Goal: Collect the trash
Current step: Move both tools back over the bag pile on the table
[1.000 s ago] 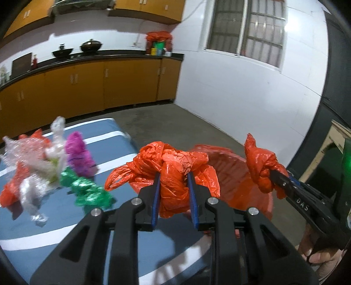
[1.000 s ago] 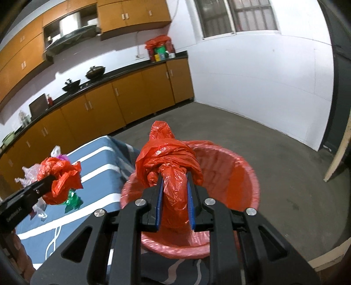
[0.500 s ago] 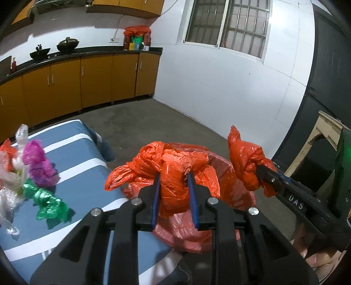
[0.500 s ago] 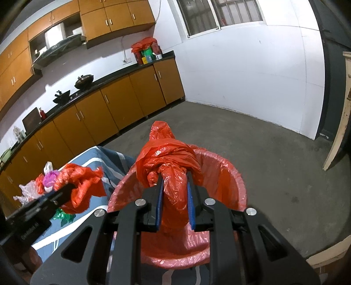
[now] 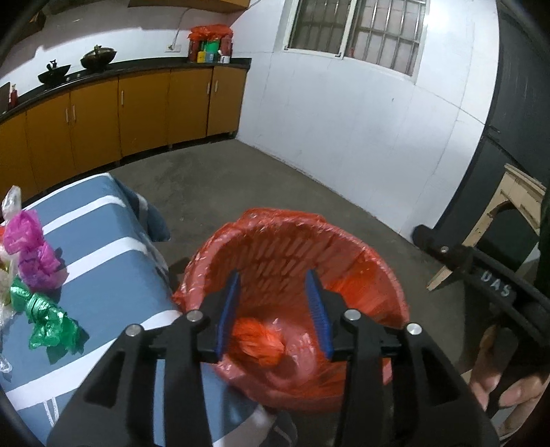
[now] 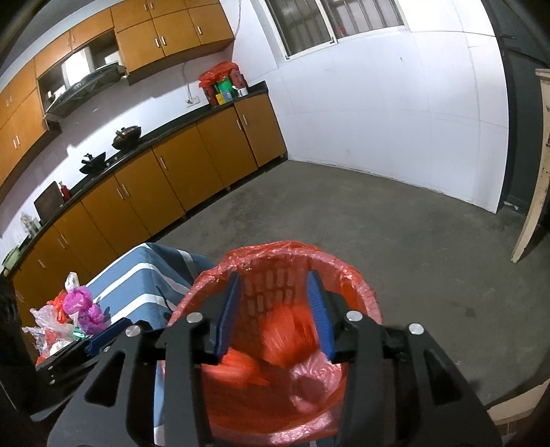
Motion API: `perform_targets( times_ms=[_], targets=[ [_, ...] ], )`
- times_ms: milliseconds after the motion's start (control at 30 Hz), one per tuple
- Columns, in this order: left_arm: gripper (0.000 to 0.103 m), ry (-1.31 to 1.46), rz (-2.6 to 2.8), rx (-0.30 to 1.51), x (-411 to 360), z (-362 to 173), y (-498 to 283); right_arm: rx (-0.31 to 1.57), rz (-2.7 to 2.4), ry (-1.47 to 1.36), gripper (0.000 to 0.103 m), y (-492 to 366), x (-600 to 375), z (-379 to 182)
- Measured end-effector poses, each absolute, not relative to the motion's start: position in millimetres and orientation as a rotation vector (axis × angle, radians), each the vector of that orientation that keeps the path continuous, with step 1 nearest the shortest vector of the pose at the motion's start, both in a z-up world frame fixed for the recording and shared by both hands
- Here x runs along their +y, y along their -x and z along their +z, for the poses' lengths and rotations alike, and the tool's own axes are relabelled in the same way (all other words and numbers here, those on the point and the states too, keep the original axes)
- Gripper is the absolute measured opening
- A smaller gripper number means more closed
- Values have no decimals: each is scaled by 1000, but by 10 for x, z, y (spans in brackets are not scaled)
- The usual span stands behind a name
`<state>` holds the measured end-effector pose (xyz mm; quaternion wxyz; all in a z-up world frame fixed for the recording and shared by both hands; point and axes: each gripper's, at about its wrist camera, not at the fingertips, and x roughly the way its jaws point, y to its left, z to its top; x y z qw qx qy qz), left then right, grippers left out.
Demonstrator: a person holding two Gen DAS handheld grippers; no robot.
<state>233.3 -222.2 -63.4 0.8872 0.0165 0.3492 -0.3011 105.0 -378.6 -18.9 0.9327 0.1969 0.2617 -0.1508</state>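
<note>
Orange kitchen cabinets [image 5: 144,106] run along the far wall under a dark counter, with a grey concrete floor [image 5: 240,178] in front of them and a barred window [image 5: 354,31] in the white wall. Nearer, a blue-and-white striped worktop [image 5: 103,261] carries a magenta bag [image 5: 32,251], a green bag [image 5: 48,316] and some clear plastic at its left edge. Just beside the worktop stands a bin [image 5: 285,247] lined with red plastic. Both grippers hover over it with jaws spread wide and nothing between them. The left gripper [image 5: 275,309] points down into the bin, and a blurred orange bag [image 5: 259,338] lies inside below it. The right gripper [image 6: 275,309] is likewise above the bin, where another blurred orange bag [image 6: 288,338] sits among the liner's folds. In the left view the right gripper's black body reaches in from the right, the person's right hand [image 5: 498,381] wrapped around its handle.
</note>
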Motion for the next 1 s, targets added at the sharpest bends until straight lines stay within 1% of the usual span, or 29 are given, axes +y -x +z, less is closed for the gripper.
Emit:
perform_targets(
  times_ms=[67,167,233,333,367,467,700,1000],
  targets=[
    [45,-34,-596,726,-2142,-659,-2346,542,-318,-395,41,-1034,-3797,-206],
    [57,-42,-533,702,-1984,-665,-2318,556,-333,-353,41,-1018,-3751,-234],
    [69,-59,-481,676,-1897,-649,-2273,559,-335,-325,41,-1029,-3718,-224],
    [76,-81,-416,648,-1751,-636,-2214,560,-329,-281,41,-1024,-3617,-218],
    [77,-82,-399,645,-1691,-636,-2198,559,-321,-268,41,-1024,-3570,-213],
    [79,-82,-357,635,-1515,-611,-2155,546,-304,-245,52,-1021,-3486,-161],
    [83,-83,-222,577,-955,-514,-2032,550,-200,-209,52,-1235,-3143,-46],
    [88,-30,22,567,129,-545,-2030,586,-5,-150,52,-1690,-2292,-68]
  ],
)
